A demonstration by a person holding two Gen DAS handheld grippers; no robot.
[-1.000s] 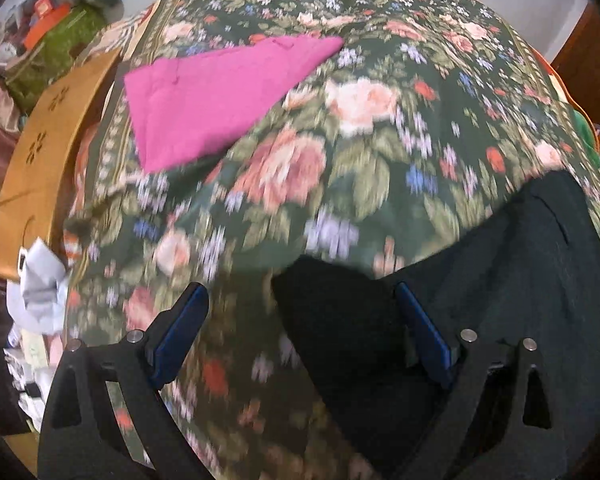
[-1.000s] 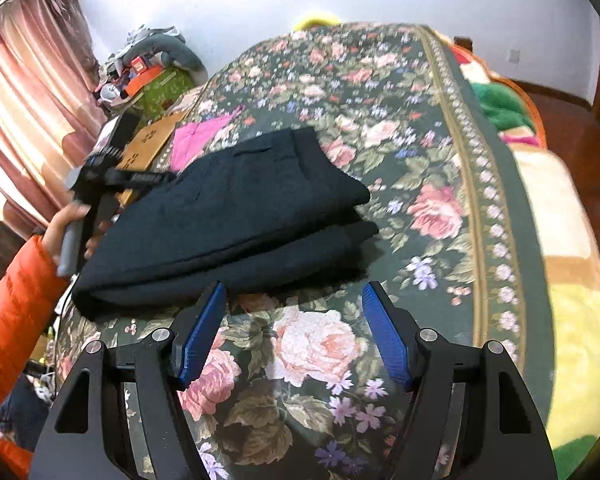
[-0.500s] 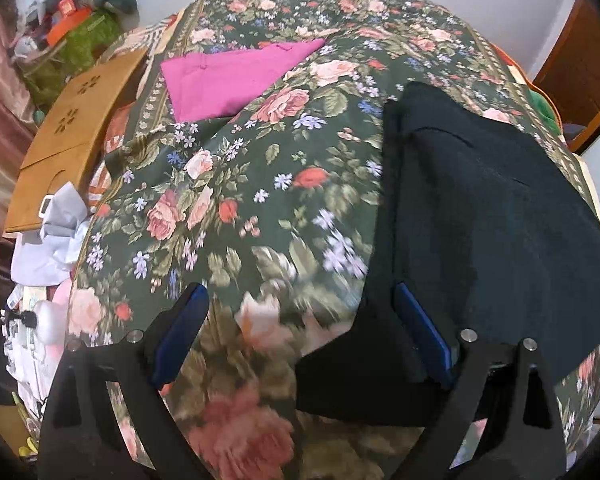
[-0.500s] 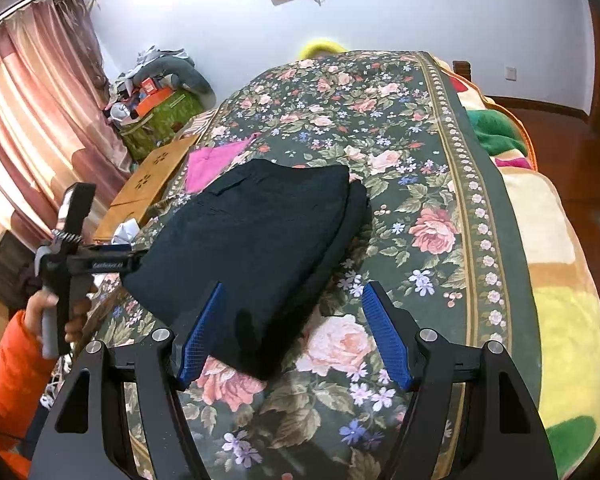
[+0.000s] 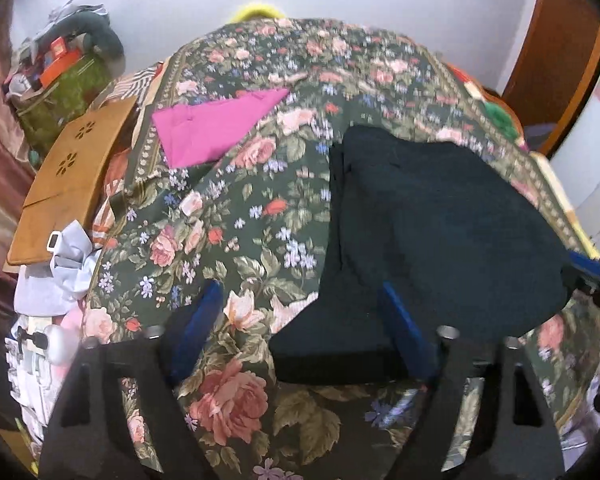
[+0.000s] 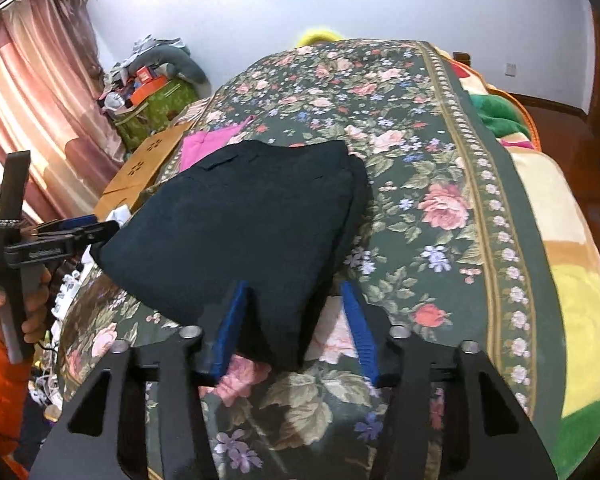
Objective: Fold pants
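Note:
The dark folded pants (image 5: 432,232) lie in a thick stack on the floral bedspread (image 5: 228,240); they also show in the right wrist view (image 6: 240,224). My left gripper (image 5: 300,332) is open, with the near left corner of the pants between its blue fingers. My right gripper (image 6: 296,328) is open, with the near corner of the stack between its fingers. The left gripper shows from the side in the right wrist view (image 6: 76,232), at the stack's left edge. The right gripper's tip shows in the left wrist view (image 5: 588,268), at the stack's right edge.
A folded pink garment (image 5: 212,124) lies on the bed beyond the pants. A wooden board (image 5: 68,184), loose cloths and a green bag (image 5: 60,100) crowd the left side of the bed. A colourful blanket (image 6: 572,280) covers the right side. A curtain (image 6: 28,120) hangs at left.
Both grippers have drawn back towards the near edge of the pants. The stack has gone from lying across the bed to lying lengthwise. The right gripper's jaws are narrower than before.

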